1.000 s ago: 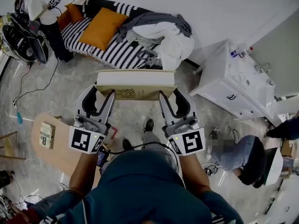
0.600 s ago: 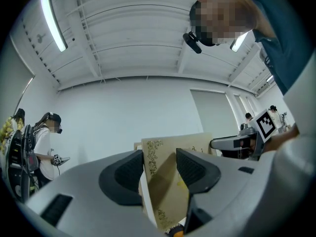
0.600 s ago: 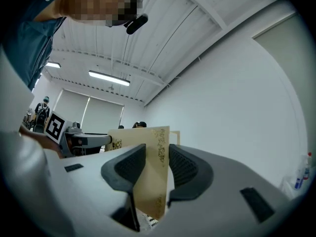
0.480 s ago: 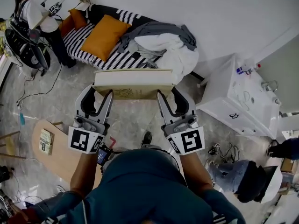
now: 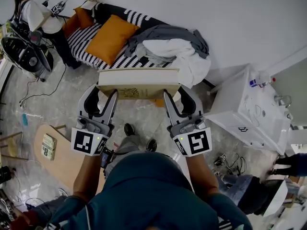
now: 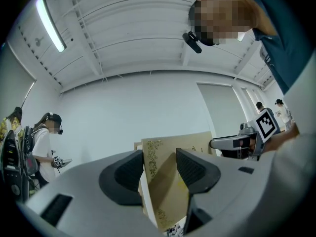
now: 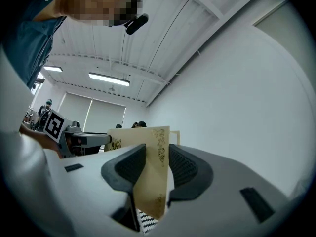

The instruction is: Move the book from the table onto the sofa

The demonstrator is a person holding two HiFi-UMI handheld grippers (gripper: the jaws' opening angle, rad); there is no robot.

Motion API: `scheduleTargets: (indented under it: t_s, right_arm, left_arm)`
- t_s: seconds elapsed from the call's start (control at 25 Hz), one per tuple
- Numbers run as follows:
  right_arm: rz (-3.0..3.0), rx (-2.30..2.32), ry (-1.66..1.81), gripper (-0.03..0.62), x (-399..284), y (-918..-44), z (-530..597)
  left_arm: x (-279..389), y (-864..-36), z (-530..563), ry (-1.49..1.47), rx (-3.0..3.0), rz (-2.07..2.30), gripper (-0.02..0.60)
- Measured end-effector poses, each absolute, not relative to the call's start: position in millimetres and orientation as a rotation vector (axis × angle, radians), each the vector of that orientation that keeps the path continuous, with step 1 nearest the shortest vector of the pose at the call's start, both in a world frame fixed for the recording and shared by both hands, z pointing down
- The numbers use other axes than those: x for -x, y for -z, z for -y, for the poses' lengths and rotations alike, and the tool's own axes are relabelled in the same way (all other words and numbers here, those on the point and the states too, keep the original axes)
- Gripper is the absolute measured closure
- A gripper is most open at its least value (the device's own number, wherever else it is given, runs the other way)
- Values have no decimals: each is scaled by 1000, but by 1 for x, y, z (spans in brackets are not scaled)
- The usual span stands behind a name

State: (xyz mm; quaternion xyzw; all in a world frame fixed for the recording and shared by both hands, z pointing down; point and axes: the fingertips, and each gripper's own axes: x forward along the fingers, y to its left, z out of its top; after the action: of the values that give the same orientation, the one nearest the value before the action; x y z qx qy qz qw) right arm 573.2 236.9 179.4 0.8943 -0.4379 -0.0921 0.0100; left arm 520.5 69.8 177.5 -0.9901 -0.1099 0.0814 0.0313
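A thick tan book [image 5: 138, 83] with gold ornament is carried in the air, held level at its two ends. My left gripper [image 5: 102, 95] is shut on its left end and my right gripper [image 5: 174, 95] is shut on its right end. In the left gripper view the book [image 6: 170, 191] stands clamped between the dark pads [image 6: 129, 172]. The right gripper view shows the book [image 7: 150, 181] pinched the same way. The striped sofa [image 5: 84, 35] lies just beyond the book's far edge, with an orange pillow [image 5: 111, 36] on it.
A heap of grey and white clothes [image 5: 175, 51] covers the sofa's right end. A white cabinet [image 5: 249, 114] stands at the right. A wooden table [image 5: 60, 164] with a small book [image 5: 48, 146] is at lower left. A person [image 5: 36, 16] with equipment stands at top left.
Both grippers have carried the book forward toward the sofa. The sofa now sits closer to the book's far edge, and the white cabinet has shifted to the right.
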Motion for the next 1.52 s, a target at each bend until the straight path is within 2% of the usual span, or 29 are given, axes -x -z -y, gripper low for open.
scheduleTargets:
  t_s: [0.72,1.52]
  right_arm:
    - [1213,-2832,254,437,-709,-189,-122]
    - [1427,-2780,224,439,-906,-206,-111]
  left_arm:
    - [-675,-188,51,-258,3067,507,385]
    - [-849,-204,55,-190,3089,296,387]
